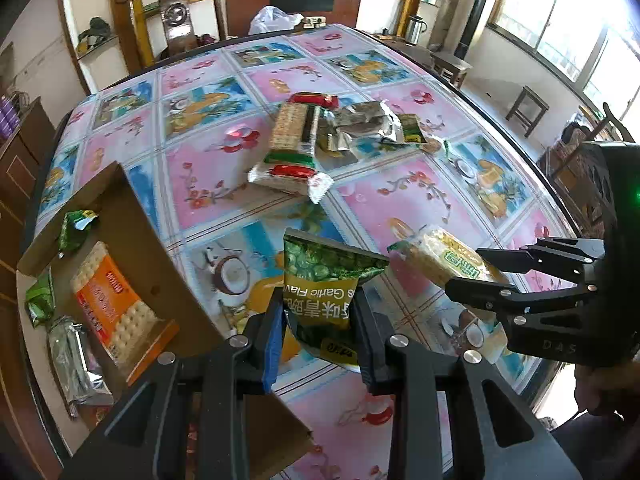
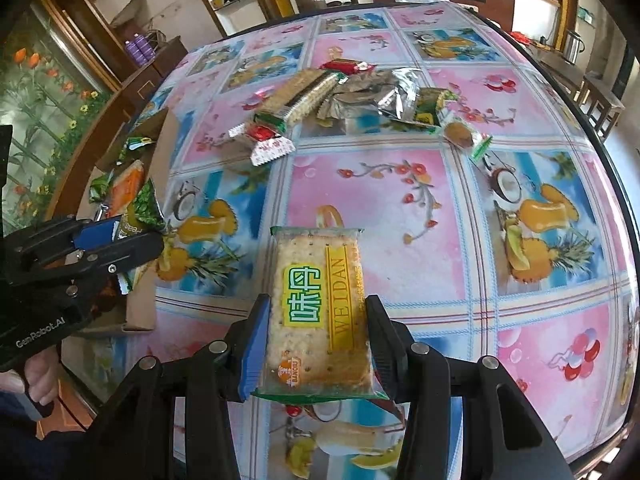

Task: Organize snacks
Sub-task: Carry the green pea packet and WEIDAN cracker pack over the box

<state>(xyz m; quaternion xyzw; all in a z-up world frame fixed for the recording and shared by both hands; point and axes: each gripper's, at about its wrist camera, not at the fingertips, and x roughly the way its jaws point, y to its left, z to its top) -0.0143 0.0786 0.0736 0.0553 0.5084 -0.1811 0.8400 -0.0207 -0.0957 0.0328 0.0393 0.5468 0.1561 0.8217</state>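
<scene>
My left gripper [image 1: 318,316] is shut on a green garlic pea packet [image 1: 324,280] and holds it above the table, just right of the cardboard box [image 1: 136,216]. My right gripper [image 2: 316,336] is shut on a clear cracker pack with a green and yellow label [image 2: 320,308], held above the table. In the left wrist view the right gripper [image 1: 472,272] and its cracker pack [image 1: 440,256] are close to the right of the pea packet. In the right wrist view the left gripper [image 2: 132,240] holds the pea packet [image 2: 144,212] over the box [image 2: 140,312].
The box holds an orange cracker pack [image 1: 116,304], small green packets [image 1: 76,228] and a silver packet [image 1: 76,364]. A pile of snacks lies mid-table: a long cracker sleeve [image 1: 292,140], silver wrappers [image 1: 360,124], a small cake packet [image 2: 460,134]. Chairs and stools surround the table.
</scene>
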